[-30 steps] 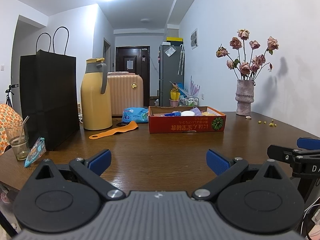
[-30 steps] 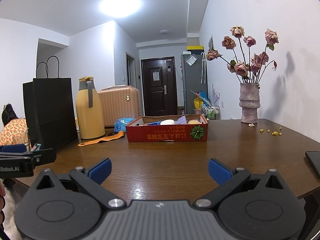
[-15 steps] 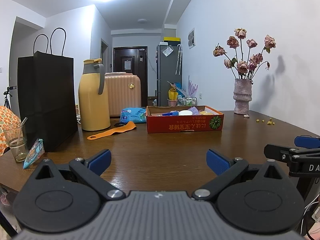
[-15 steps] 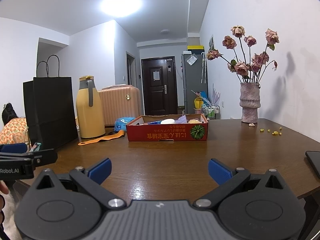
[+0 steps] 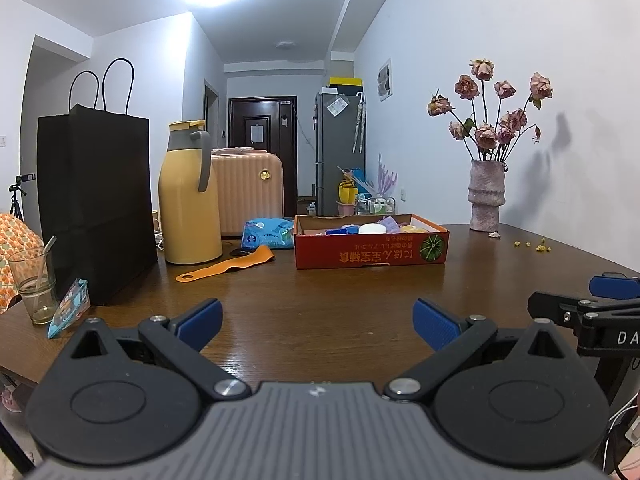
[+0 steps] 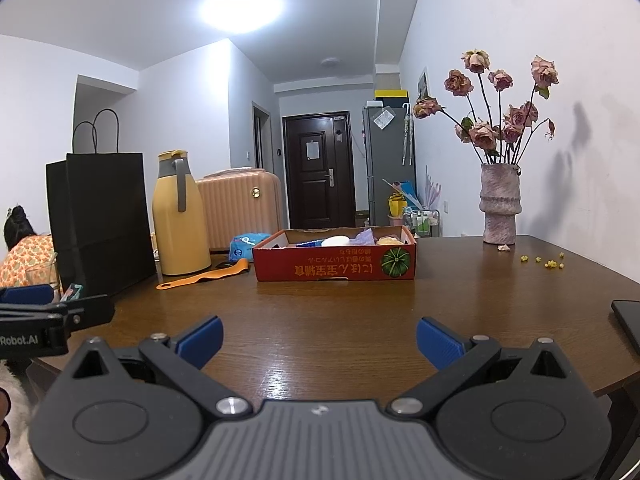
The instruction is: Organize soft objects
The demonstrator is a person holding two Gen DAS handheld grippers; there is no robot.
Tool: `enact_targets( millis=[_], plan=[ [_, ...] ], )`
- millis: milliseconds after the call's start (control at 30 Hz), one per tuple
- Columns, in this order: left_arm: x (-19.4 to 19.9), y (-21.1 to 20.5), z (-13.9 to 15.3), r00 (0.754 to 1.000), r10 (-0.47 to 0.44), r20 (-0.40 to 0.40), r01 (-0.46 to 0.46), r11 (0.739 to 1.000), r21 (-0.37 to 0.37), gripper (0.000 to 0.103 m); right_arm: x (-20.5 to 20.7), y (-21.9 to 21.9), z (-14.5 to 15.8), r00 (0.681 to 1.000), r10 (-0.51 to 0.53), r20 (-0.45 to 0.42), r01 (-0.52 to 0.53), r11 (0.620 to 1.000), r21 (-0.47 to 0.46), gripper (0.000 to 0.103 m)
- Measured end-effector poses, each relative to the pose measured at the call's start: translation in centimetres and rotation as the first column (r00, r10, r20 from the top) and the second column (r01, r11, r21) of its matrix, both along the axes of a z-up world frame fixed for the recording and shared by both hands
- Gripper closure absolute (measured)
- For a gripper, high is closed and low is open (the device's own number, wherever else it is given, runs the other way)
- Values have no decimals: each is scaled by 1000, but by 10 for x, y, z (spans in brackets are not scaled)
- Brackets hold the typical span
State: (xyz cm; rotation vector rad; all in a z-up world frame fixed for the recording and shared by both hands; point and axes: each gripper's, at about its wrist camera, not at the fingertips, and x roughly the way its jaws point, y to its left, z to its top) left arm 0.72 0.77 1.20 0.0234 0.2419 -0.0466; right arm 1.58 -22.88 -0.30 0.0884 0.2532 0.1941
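Observation:
A shallow red cardboard box [image 5: 370, 248] [image 6: 336, 266] sits far across the brown table [image 5: 320, 304]; it holds several small items, white, purple, blue and yellow. A blue soft packet [image 5: 266, 234] [image 6: 246, 244] lies left of the box. An orange strap [image 5: 226, 268] [image 6: 204, 276] lies flat in front of the packet. My left gripper [image 5: 316, 320] hovers open over the near table edge with nothing between its fingers. My right gripper [image 6: 318, 338] is open too and empty, level with the left one. Each sees the other's fingers [image 5: 576, 304] [image 6: 52, 306] at its side.
A yellow thermos jug [image 5: 188, 196] and a black paper bag [image 5: 94, 204] stand at the left. A glass with a straw [image 5: 34, 284] is near the left edge. A vase of dried roses [image 5: 486, 196] stands far right. A dark phone [image 6: 628, 320] lies at the right edge.
The left wrist view has tilted slightly upward and shifted, so table objects sit a little lower and further left. The right gripper barely moved. Both stayed open.

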Motion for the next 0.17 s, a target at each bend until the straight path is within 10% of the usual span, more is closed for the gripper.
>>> enact_targets(
  millis=[167],
  plan=[
    [0, 0, -1, 1000, 9, -5, -9, 1000, -1, 0, 0, 1, -1, 1000, 1, -2, -1, 1000, 1, 0]
  ],
)
